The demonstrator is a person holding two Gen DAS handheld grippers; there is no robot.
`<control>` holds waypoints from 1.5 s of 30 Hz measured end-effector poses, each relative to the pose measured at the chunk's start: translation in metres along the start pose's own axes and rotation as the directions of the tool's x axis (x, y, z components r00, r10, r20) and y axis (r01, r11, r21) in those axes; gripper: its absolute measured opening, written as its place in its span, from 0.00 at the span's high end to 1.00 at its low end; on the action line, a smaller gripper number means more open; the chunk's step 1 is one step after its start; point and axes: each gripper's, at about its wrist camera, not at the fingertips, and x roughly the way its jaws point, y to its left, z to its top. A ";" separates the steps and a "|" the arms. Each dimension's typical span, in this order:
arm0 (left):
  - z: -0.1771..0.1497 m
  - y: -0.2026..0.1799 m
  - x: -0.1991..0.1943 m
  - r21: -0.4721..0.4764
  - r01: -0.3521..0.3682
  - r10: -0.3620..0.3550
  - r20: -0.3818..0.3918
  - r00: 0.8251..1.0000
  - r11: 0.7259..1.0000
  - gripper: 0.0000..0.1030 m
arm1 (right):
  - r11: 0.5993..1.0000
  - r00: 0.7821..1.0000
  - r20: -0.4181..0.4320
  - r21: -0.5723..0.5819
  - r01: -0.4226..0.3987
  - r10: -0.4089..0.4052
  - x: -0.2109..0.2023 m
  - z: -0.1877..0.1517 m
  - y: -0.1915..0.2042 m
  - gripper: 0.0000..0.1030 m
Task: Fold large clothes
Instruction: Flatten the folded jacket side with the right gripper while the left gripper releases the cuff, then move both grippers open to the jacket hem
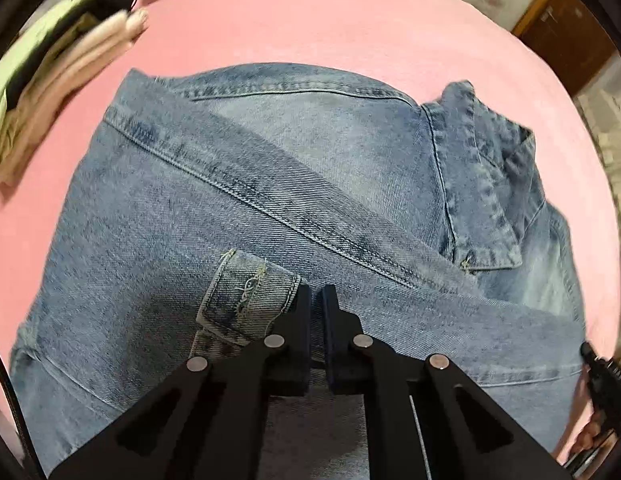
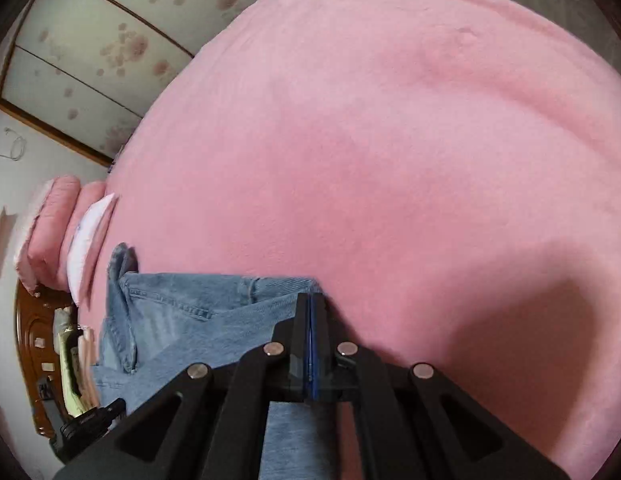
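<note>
A pair of light blue jeans (image 1: 294, 184) lies partly folded on a pink bed cover (image 1: 310, 24). My left gripper (image 1: 315, 294) is over the jeans with its jaws a narrow gap apart, pinching denim next to a belt loop (image 1: 250, 300). My right gripper (image 2: 311, 300) is shut on an edge of the jeans (image 2: 182, 320) at the cloth's right side, low over the bed cover (image 2: 390, 140). The right gripper's tip also shows in the left wrist view (image 1: 598, 376) at the far right.
A stack of folded clothes (image 1: 50, 92) lies at the left on the bed. Pink pillows (image 2: 58, 232) and a wooden headboard (image 2: 30, 352) are at the left. A floral wardrobe (image 2: 102, 40) stands beyond the bed.
</note>
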 end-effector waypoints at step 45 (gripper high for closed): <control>-0.192 0.086 -0.209 0.413 0.037 -0.041 0.000 0.999 0.910 0.21 | 0.924 0.978 -0.032 -0.337 0.183 -0.205 -0.155 -0.317 0.196 0.30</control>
